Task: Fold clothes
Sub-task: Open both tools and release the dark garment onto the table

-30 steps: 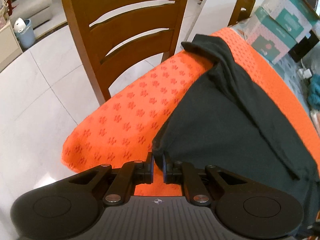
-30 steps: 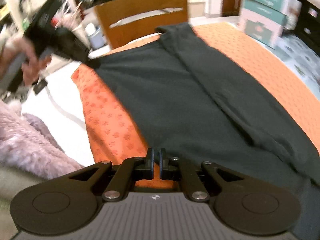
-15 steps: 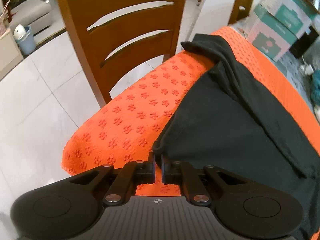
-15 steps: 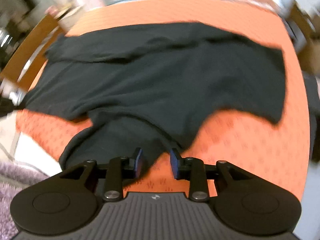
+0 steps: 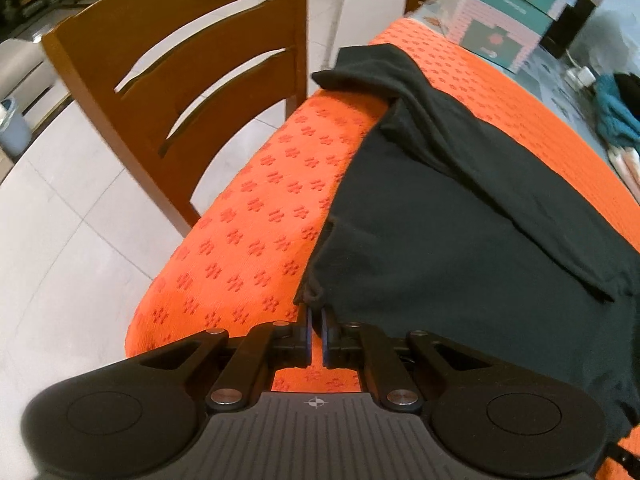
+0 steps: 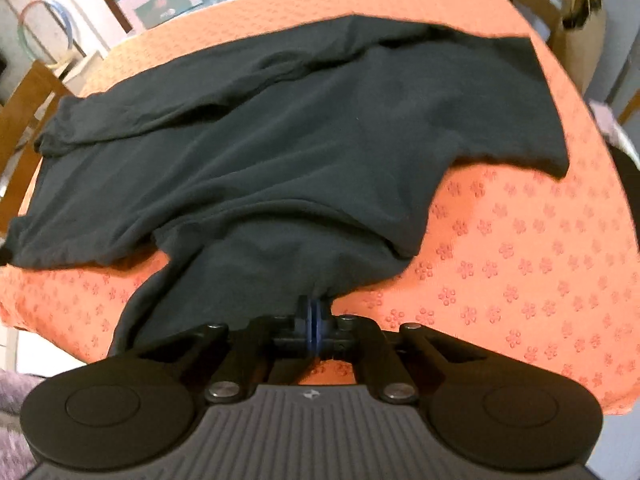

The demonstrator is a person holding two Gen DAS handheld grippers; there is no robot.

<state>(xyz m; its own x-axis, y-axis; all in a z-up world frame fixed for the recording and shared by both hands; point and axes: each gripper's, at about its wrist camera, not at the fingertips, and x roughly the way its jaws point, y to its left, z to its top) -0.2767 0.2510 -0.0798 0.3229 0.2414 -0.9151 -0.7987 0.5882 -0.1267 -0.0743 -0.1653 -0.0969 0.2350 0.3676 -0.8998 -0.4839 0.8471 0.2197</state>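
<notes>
- Wooden chair [image 5: 176, 92], slatted back, standing close against the surface edge.
- Orange cloth [image 5: 256, 216] with flower pattern, covering the surface.
- Teal-and-pink boxes [image 5: 508, 12], stacked at the far end.
- Teal knit item [image 5: 614, 114], at the right edge.
- Brown paper bag [image 6: 580, 40], beyond the far corner.
- Coloured hoops [image 6: 44, 36], against the wall.
- White tiled floor [image 5: 60, 248].

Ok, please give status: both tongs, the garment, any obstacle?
Left tongs shut on black cotton garment corner. Right tongs just closed on its near edge. Garment half-folded on orange flowered cloth. No obstacle.
</notes>
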